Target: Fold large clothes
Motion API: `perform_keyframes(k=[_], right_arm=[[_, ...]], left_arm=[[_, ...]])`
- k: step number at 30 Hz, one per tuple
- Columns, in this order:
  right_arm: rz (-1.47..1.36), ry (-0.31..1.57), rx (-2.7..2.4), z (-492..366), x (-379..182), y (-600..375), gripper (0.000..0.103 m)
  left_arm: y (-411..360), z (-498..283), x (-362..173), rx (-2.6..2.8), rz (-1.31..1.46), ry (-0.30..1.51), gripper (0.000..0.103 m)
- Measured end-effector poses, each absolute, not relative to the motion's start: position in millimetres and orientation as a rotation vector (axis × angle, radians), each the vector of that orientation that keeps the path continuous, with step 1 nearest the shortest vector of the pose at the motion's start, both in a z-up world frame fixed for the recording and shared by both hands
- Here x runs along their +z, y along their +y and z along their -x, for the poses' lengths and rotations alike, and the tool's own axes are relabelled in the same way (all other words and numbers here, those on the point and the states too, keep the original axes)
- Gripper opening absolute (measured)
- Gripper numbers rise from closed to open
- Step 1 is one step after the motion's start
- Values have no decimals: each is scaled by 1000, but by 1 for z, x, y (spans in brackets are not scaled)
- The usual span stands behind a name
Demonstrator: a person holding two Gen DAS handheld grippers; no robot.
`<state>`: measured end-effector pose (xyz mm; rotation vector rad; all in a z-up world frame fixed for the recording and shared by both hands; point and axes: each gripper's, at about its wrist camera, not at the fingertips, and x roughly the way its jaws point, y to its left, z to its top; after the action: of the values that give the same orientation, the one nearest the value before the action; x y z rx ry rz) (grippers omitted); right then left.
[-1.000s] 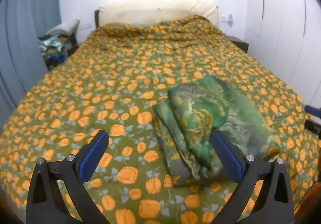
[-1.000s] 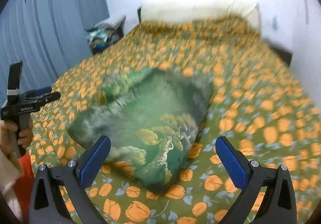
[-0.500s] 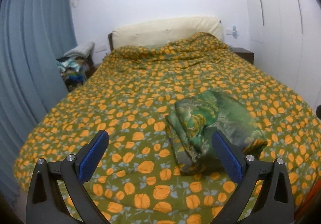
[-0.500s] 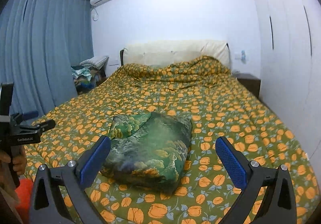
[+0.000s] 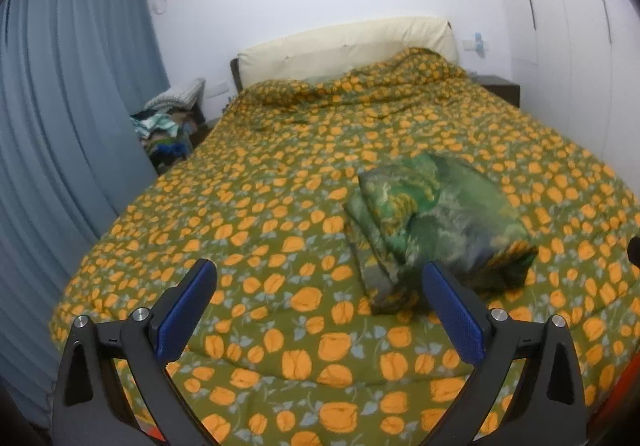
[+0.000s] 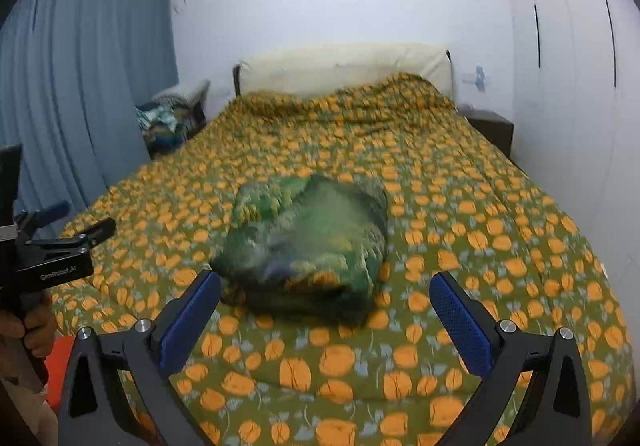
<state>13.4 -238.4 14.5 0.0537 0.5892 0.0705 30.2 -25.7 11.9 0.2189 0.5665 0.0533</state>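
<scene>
A green patterned garment [image 5: 436, 222] lies folded in a thick rectangular stack on the bed, right of centre in the left wrist view and at centre in the right wrist view [image 6: 308, 242]. My left gripper [image 5: 316, 306] is open and empty, held above the bed's near edge, left of the stack. My right gripper [image 6: 324, 314] is open and empty, just in front of the stack and apart from it. The left gripper's body also shows at the left edge of the right wrist view [image 6: 52, 250], in a hand.
The bed [image 5: 280, 174] has an olive cover with orange flowers and a cream headboard [image 5: 344, 46]. Blue curtains [image 5: 60, 126] hang at left. A pile of clothes [image 5: 168, 126] sits beside the bed. A dark nightstand [image 5: 500, 90] and white wardrobe stand at right.
Both grippers have pulled back and up from the folded garment, so more of the room shows. The garment has stayed in place. Both grippers stayed open.
</scene>
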Motion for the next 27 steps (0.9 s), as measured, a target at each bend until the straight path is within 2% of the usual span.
perform_keyframes(k=[8,27], right_arm=[[-40,676,43,-5,1,-231,103],[28,812,-34,8,1,-209,103]], left_arm=[[-30,-23,-5,25,-222,642,103],[-32,-2,-7,-42,-117,752,103]])
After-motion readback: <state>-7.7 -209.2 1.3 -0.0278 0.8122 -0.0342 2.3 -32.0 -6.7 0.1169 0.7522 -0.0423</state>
